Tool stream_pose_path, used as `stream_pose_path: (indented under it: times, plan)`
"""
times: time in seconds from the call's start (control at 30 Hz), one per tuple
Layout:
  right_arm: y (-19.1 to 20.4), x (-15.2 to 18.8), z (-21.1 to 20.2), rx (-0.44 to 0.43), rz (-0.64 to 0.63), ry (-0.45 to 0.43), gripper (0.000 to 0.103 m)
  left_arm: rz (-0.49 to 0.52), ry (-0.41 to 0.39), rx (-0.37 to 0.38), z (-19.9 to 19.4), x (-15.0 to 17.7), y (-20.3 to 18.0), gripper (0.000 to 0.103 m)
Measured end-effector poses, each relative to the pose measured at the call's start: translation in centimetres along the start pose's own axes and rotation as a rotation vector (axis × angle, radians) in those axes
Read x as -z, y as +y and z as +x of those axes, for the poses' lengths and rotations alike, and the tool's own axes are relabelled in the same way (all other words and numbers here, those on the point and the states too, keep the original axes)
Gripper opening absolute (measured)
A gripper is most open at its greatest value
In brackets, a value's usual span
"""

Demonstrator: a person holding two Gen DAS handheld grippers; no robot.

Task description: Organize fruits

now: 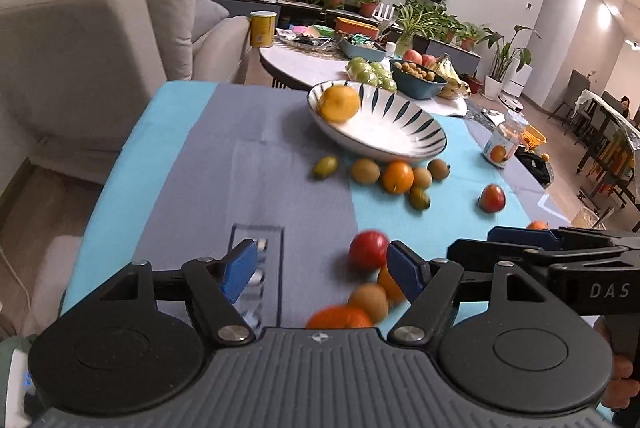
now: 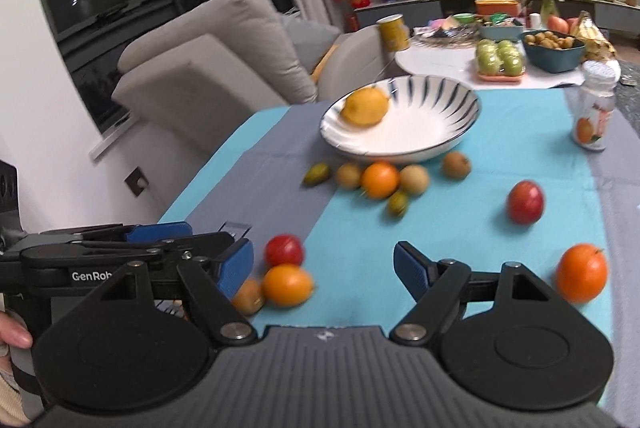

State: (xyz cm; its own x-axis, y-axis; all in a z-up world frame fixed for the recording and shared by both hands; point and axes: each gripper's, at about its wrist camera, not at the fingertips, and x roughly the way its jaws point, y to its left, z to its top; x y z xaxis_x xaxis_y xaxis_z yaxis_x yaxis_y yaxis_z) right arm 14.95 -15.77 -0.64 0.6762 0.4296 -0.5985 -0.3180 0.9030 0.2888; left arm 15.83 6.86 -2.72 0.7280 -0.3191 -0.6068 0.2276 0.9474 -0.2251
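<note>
A white bowl with dark blue stripes (image 1: 400, 139) (image 2: 432, 131) holds one yellow-orange citrus fruit (image 1: 338, 103) (image 2: 366, 106). In front of it lies a cluster of small fruits around an orange (image 1: 397, 176) (image 2: 380, 179). A red apple (image 1: 492, 197) (image 2: 525, 201) lies apart to the right. A red fruit (image 1: 368, 250) (image 2: 284, 250), an orange (image 2: 287, 284) and a brown fruit (image 1: 368, 300) lie near me. My left gripper (image 1: 320, 268) is open and empty. My right gripper (image 2: 324, 268) is open and empty; another orange (image 2: 581, 272) lies right of it.
The blue and grey cloth (image 1: 248, 163) covers the table. A small bottle with an orange label (image 1: 502, 143) (image 2: 594, 107) stands at the right. A clear tray (image 1: 258, 268) lies by my left finger. A beige sofa (image 1: 92, 39) is on the left; a white table with more fruit (image 1: 320, 63) is behind.
</note>
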Motion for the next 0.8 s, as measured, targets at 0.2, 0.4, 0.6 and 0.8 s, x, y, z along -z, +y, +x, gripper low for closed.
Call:
stream_pose_path:
  times: [0.2,0.4,0.6,0.8]
  plan:
    - [2.0,1.3,0.2,0.001,-0.045,0.002,0.078,-0.031,0.012,0.001,-1.5,2.1,0.9,0.069]
    - [3.0,2.4,-1.0,0.073,-0.099,-0.075,0.078,-0.02,0.027,0.021,-1.9,3.4,0.8,0.069]
    - [-0.4,2.7,-2.6,0.272,-0.061,-0.159,0.078,0.0,0.051,0.035,-0.9,4.0,0.4,0.054]
    - [-5.0,2.7,-4.1,0.409,0.038,-0.174,0.078,-0.024,0.042,0.067,-0.6,4.0,0.8,0.037]
